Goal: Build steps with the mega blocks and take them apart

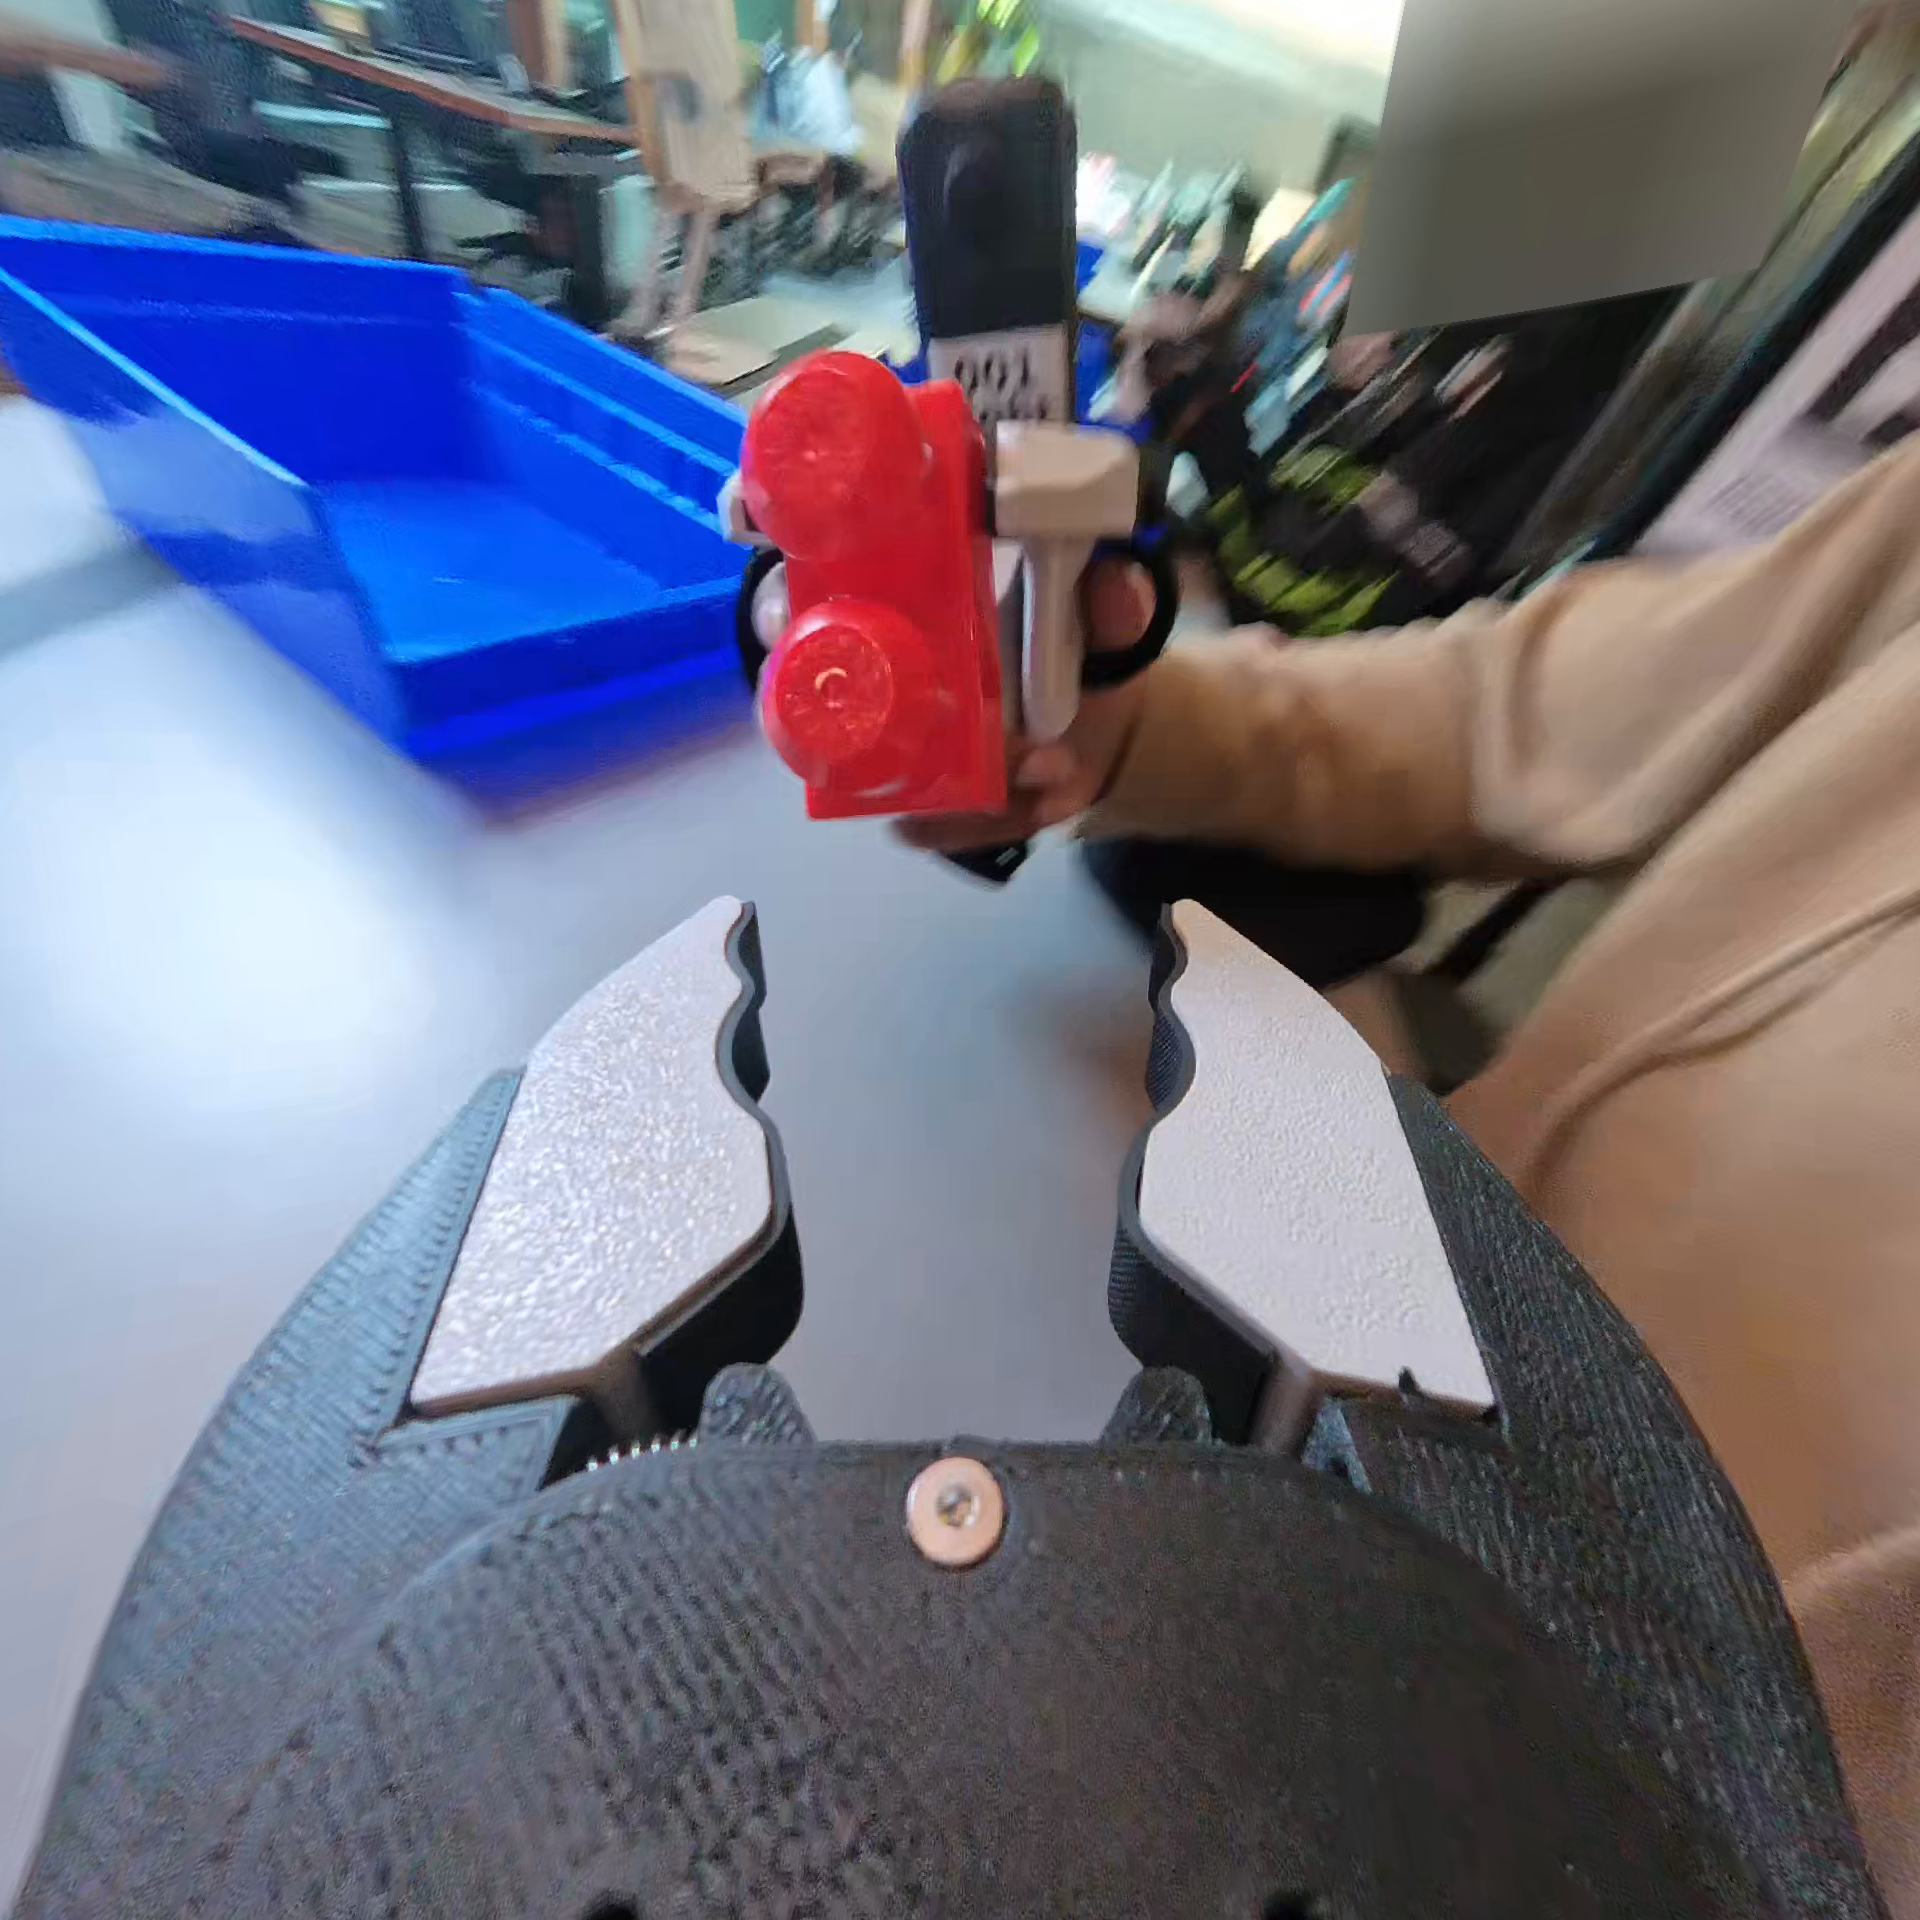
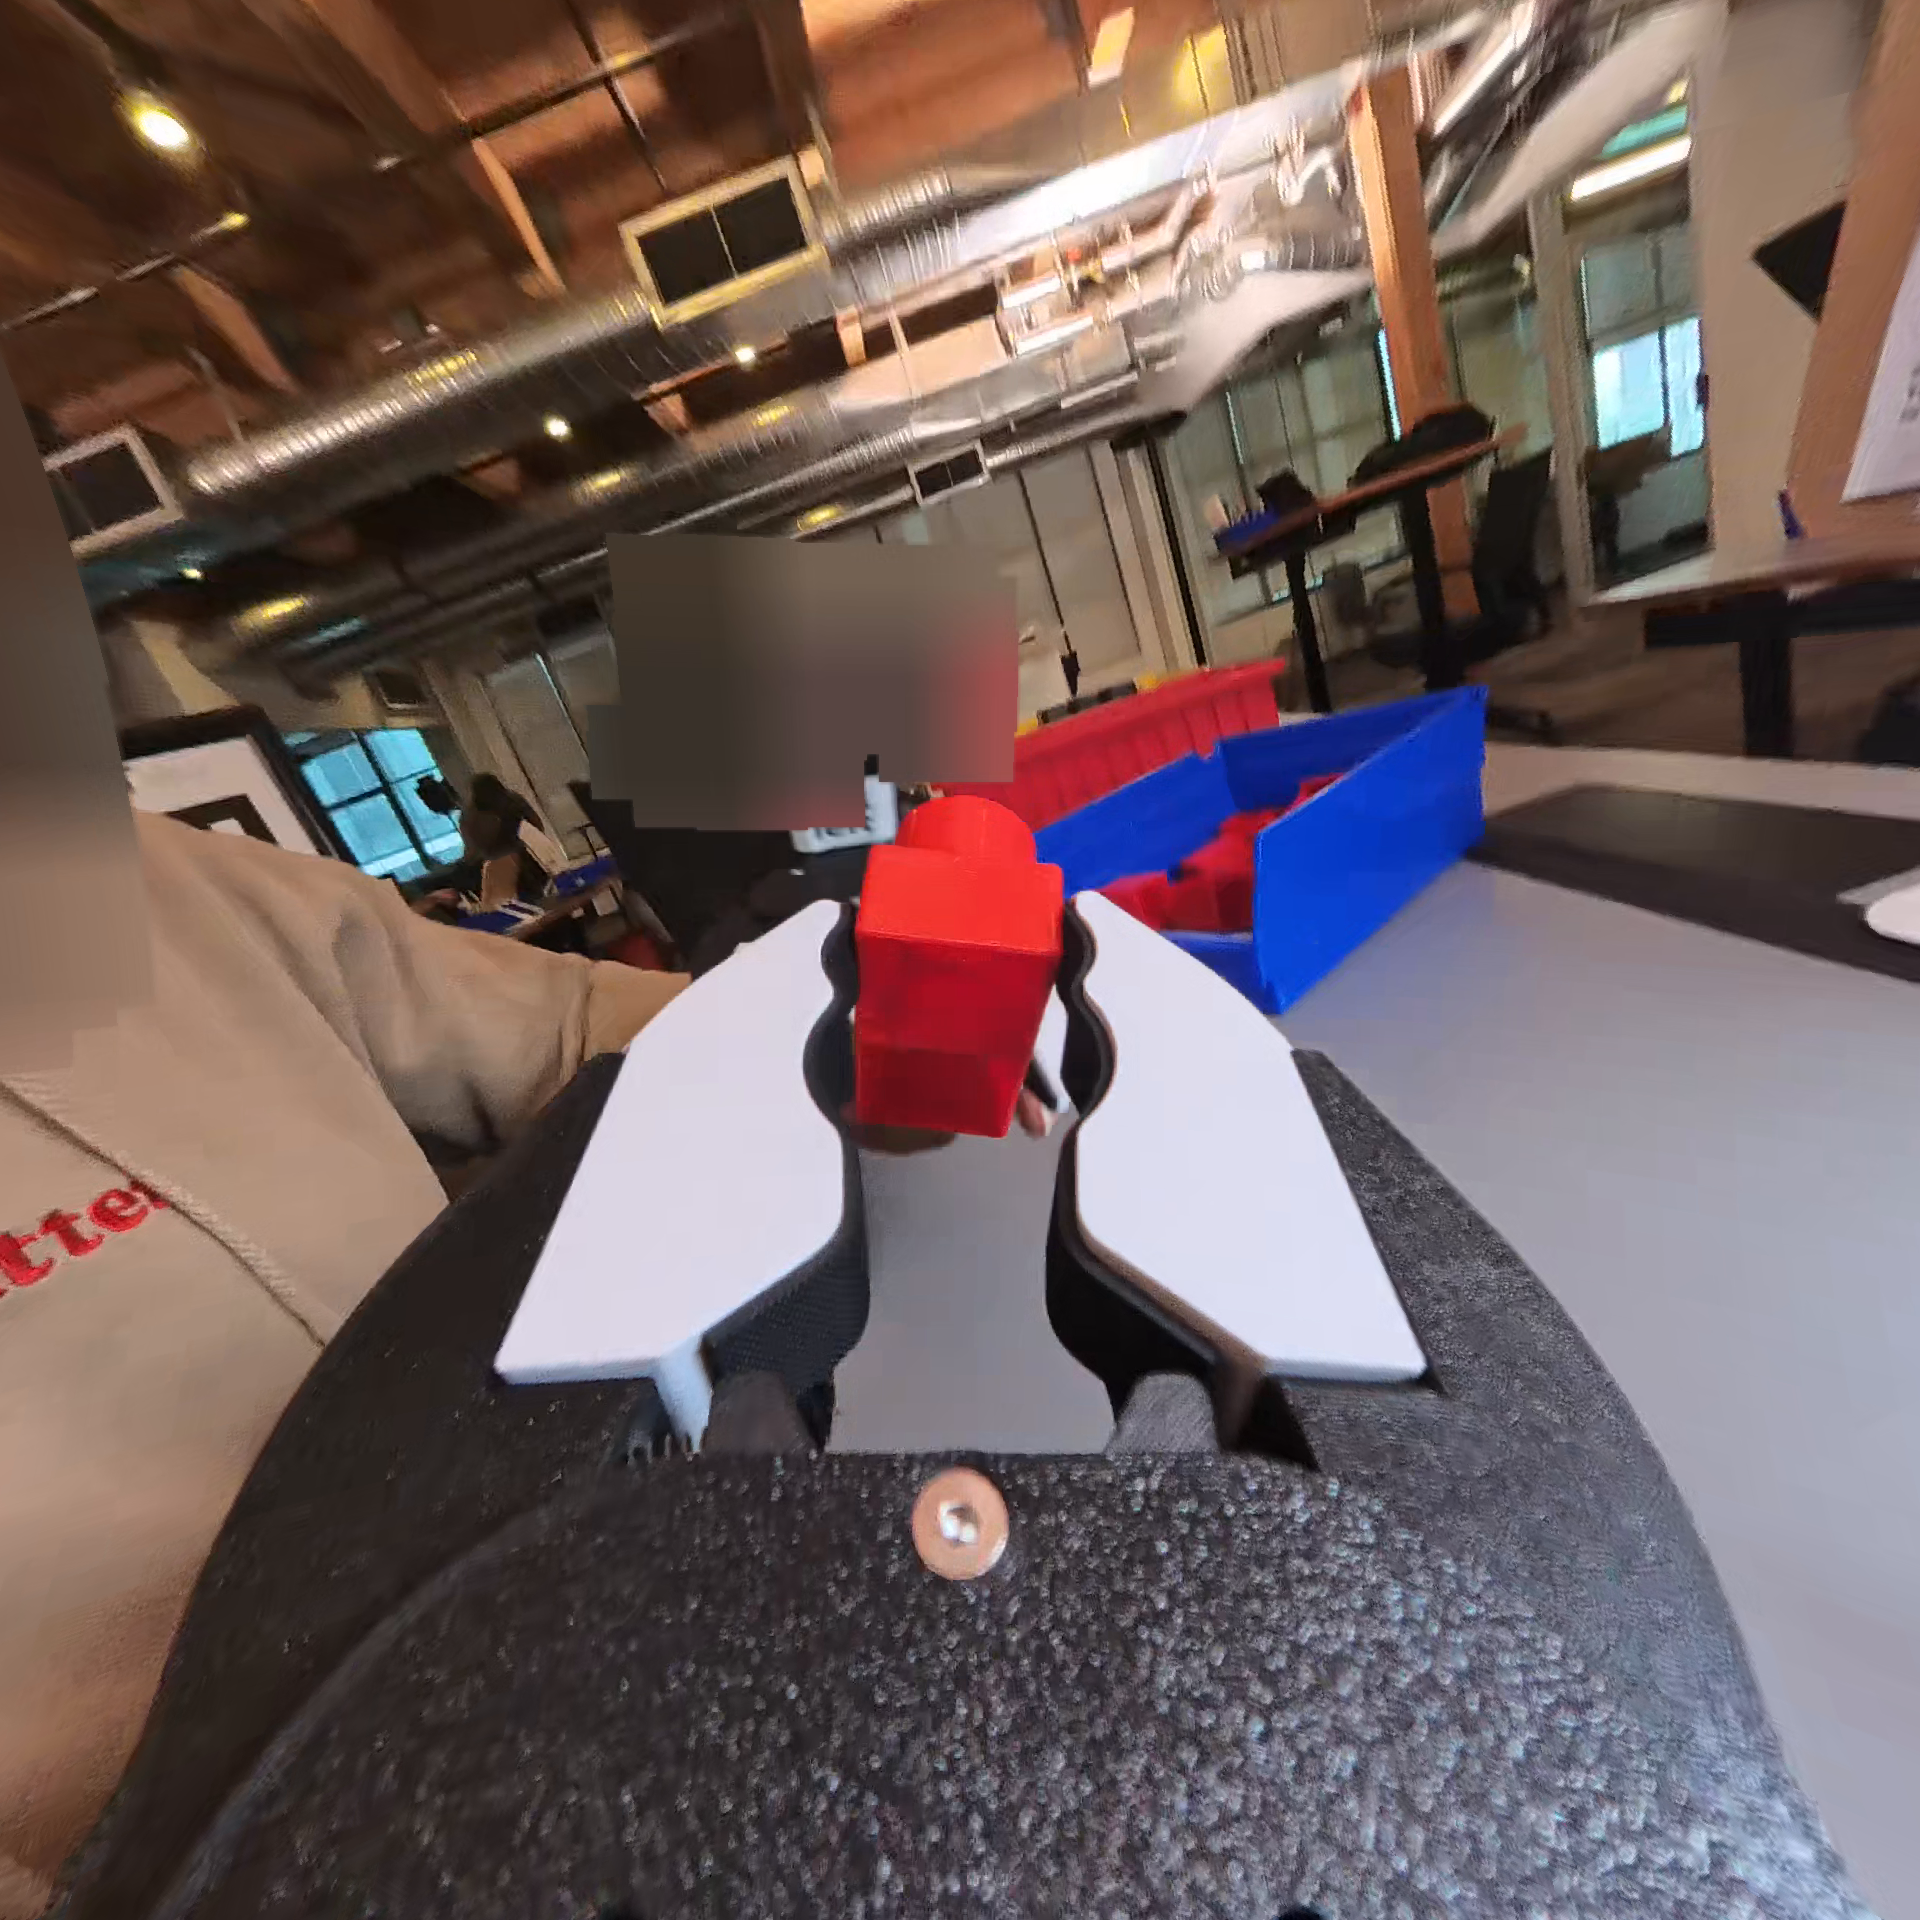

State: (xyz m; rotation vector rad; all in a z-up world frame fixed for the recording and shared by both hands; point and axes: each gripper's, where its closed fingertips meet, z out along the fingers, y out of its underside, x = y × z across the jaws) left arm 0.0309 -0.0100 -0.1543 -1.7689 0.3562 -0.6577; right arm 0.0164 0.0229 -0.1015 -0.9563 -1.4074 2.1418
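My right gripper (image 2: 961, 914) is shut on a red mega block (image 2: 956, 987) and holds it in the air, studs tipped away from the camera. The same red block (image 1: 883, 592) shows in the left wrist view, studs facing the camera, clamped in the right gripper (image 1: 862, 499) held by a hand in a beige sleeve. My left gripper (image 1: 961, 914) is open and empty, low over the grey table (image 1: 260, 935), a short way in front of the block. More red blocks (image 2: 1205, 883) lie in a blue bin (image 2: 1361, 842).
An empty blue bin (image 1: 416, 499) stands on the table at the left in the left wrist view. A red bin (image 2: 1143, 727) stands behind the blue one. The person's beige sleeve and body (image 1: 1558, 831) fill the right side. A dark mat (image 2: 1714, 862) lies at far right.
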